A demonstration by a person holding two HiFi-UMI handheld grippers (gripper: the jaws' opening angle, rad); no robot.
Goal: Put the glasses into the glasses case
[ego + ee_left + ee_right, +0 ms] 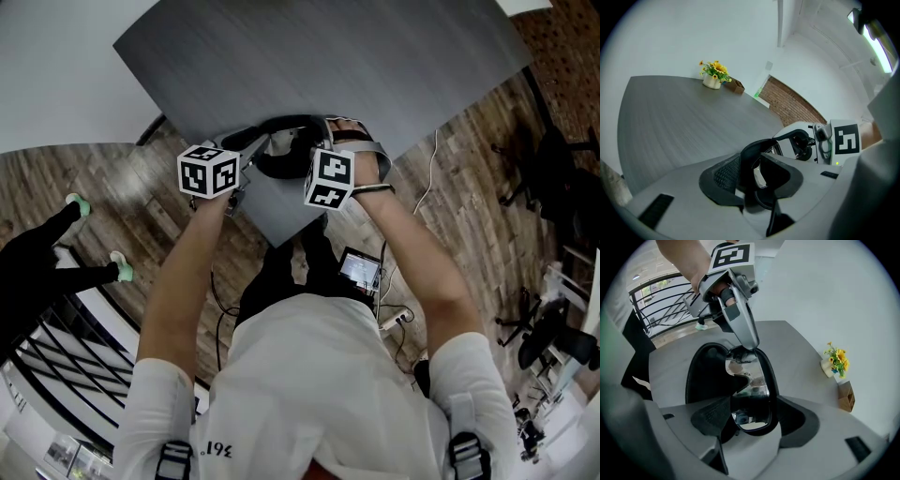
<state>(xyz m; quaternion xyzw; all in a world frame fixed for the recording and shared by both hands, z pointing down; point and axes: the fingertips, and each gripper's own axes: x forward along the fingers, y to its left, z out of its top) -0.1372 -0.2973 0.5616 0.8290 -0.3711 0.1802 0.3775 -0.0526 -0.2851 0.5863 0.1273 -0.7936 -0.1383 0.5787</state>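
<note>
Over the grey table's (375, 56) near corner, left gripper (752, 176) and right gripper (752, 418) both pinch the glasses (750, 380). No case clearly shows, so insertion probably remains.

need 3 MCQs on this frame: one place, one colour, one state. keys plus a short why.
1. Where does the flower pot stand? A) at the table's far edge, beside a brown box; B) at the near edge, alone; C) on the brown box.
2. What colour are the flowers? A) red; B) blue; C) yellow.
3. How are the right gripper's tongs? A) wide apart, empty; B) closed on the glasses; C) closed on the flower pot.
1 A: the left gripper view shows pot and box side by side at the far edge.
2 C: the blooms are yellow in both gripper views.
3 B: the right gripper view shows the lens pinched between them.
</note>
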